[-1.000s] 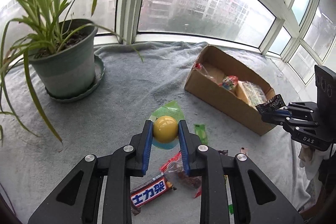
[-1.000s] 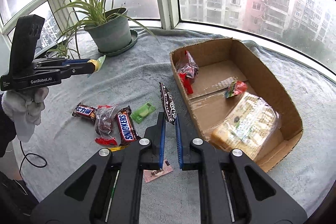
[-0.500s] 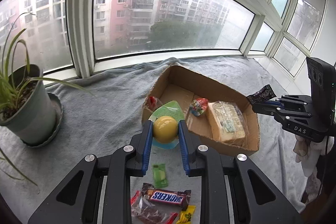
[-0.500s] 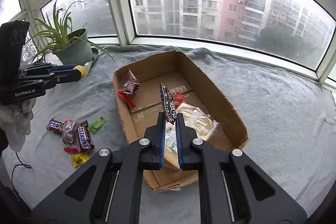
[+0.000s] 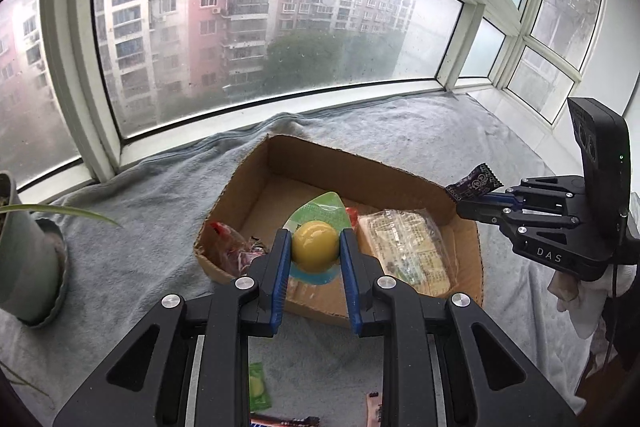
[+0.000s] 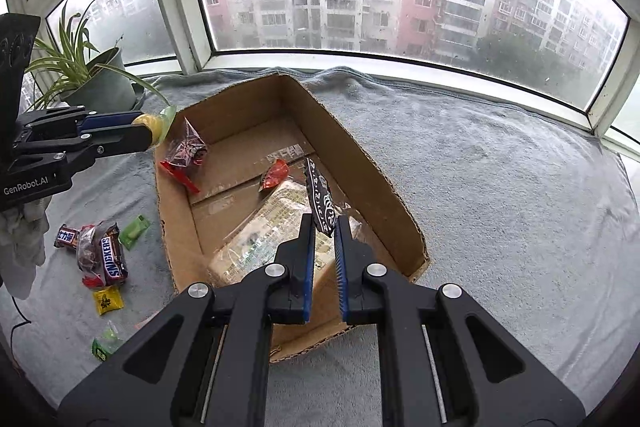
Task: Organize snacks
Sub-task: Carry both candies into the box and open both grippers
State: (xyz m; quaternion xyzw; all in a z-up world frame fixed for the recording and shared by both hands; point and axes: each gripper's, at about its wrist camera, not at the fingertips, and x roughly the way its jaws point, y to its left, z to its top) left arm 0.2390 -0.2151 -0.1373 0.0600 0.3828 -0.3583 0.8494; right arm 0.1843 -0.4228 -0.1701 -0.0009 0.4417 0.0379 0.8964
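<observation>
Indoors, on a grey blanket [image 6: 500, 187] spread along a bay window sill, an open cardboard box [image 6: 360, 155] sits with snacks inside and others loose beside it.

From the left wrist view, the left gripper [image 5: 315, 259] is closed on a yellow ball-shaped jelly snack [image 5: 315, 247] with a green and blue wrapper; its blue pads press both sides of the ball. It hangs above the box's near edge. From the right wrist view the same gripper [image 6: 154, 131] enters at the left, near the box's far left corner.

The right gripper [image 6: 322, 247] pinches a dark patterned candy wrapper [image 6: 320, 201] by its lower end, jaws nearly together, so the wrapper stands upright above the box interior. In the left wrist view this gripper [image 5: 464, 201] reaches in from the right, over the box's right wall.

Inside the box lie a clear bag of pale crackers [image 6: 260, 235], a small red sweet [image 6: 276, 173] near the middle, and a crinkled clear packet with red ends [image 6: 186, 151] against the left wall.

Left of the box, on the blanket, lie a Snickers bar [image 6: 112, 255], another chocolate bar [image 6: 66, 235], a green sweet [image 6: 134, 231], a yellow sweet [image 6: 107, 299] and a green packet [image 6: 105, 343]. A potted spider plant [image 6: 96, 83] stands in the far left corner by the glass.
</observation>
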